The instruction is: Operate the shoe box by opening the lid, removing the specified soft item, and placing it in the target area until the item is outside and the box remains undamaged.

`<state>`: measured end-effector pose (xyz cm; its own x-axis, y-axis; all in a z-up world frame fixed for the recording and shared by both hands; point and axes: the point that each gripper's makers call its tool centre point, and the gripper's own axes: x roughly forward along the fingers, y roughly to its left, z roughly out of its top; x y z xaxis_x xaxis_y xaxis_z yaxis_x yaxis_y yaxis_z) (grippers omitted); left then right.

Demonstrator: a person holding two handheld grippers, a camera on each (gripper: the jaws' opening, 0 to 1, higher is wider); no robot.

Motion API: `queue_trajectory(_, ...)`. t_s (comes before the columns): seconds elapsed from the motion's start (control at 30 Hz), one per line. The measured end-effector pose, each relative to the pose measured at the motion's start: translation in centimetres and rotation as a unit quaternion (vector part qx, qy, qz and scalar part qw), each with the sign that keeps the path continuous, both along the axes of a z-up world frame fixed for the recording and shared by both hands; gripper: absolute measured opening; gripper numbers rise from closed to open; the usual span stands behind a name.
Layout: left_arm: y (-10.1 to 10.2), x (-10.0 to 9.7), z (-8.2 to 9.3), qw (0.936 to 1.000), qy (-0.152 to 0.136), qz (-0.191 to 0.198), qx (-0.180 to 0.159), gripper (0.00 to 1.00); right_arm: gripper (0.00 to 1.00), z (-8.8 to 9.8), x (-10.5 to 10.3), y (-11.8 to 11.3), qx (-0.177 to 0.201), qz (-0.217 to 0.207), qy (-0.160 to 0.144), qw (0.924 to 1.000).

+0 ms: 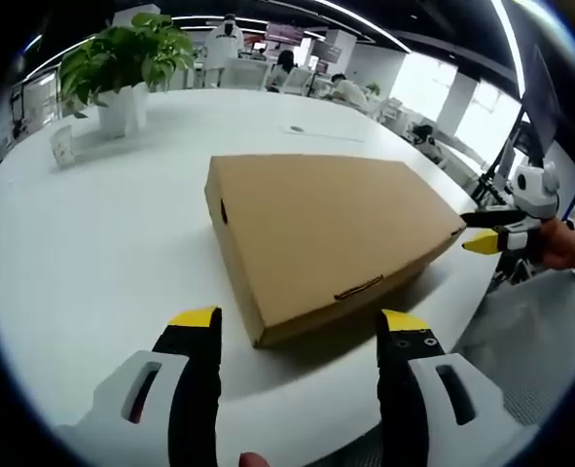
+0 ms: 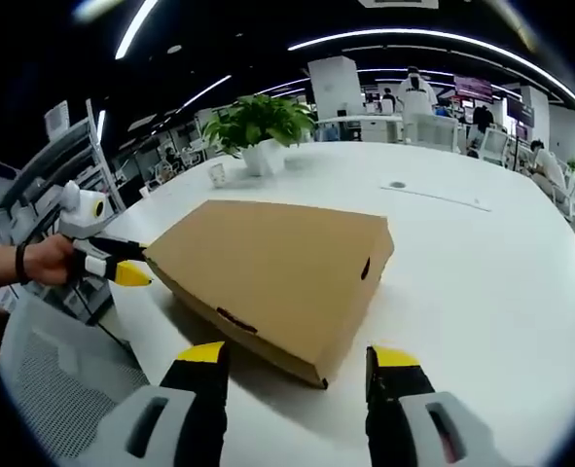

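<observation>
Closed flat brown cardboard shoe box (image 1: 331, 233) lying on the round white surface (image 1: 92, 253), lid down, one corner pointing toward the left gripper view's camera; same box (image 2: 277, 272) in the right gripper view, again corner-on, with a small round hole in its right-hand side wall and a slot-like tab cut in the near wall

Left hand-held gripper (image 1: 302, 326), black jaws with yellow tips, spread wide just short of the box's near corner, the corner lying between the two tips but not touching either; nothing gripped

Right hand-held gripper (image 2: 302, 360), same black-and-yellow build, likewise wide open with the box's nearest corner between its tips, holding nothing

In the left gripper view, right hand-held gripper (image 1: 486, 233) seen at the far right edge, yellow tips right at the box's far corner, a person's hand (image 1: 564, 243) behind it; contact with the box unclear. In the right gripper view, left hand-held gripper (image 2: 131, 268) coming in from the left at the box's left corner, held by a hand (image 2: 44, 261) wearing a dark wristband

Leafy green plant in a white pot (image 1: 122, 63) standing well behind the box on the surface, seen too in the right gripper view (image 2: 260, 131). Grey mesh chair (image 2: 53, 375) beside the surface edge. Office with desks and people in the background
</observation>
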<state>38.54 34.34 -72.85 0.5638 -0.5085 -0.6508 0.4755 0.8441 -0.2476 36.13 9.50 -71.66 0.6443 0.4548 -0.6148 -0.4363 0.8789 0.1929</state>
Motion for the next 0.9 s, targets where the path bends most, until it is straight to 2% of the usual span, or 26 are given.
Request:
queue_trajectory(0.1,0.0,0.4,-0.1,1.0000,-0.004,-0.003,0.004,0.59,0.48,0.2,0.7,0.4,0.001,0.004,-0.006,1.0000)
queue_trajectory(0.17,-0.1,0.7,0.5,0.9998,-0.020,-0.007,0.005,0.48,0.43,0.2,0.7,1.0,0.002,0.014,-0.003,0.9999)
queue_trajectory(0.2,-0.7,0.3,0.7,0.9993,-0.019,-0.032,0.005,0.46,0.44,0.0,0.7,1.2,-0.004,0.014,-0.004,0.9999)
queue_trajectory(0.23,-0.1,0.7,0.5,0.9987,-0.030,-0.024,0.033,0.46,0.44,-0.1,0.6,1.1,-0.011,0.019,-0.003,0.9998)
queue_trajectory(0.37,-0.1,0.4,0.5,0.9993,-0.025,-0.022,0.017,0.44,0.43,0.0,0.5,0.9,-0.006,0.013,-0.005,0.9999)
queue_trajectory(0.57,0.0,0.4,0.9,0.9995,-0.024,-0.017,0.011,0.43,0.43,0.7,0.5,0.9,-0.004,0.011,-0.002,0.9999)
queue_trajectory(0.77,-0.1,0.2,2.4,0.9995,-0.031,-0.009,0.002,0.42,0.42,1.8,0.4,0.9,0.003,0.004,-0.007,1.0000)
queue_trajectory(0.9,0.0,0.3,3.0,0.9993,-0.038,-0.003,0.001,0.41,0.40,2.2,0.5,0.9,-0.008,0.005,-0.009,0.9999)
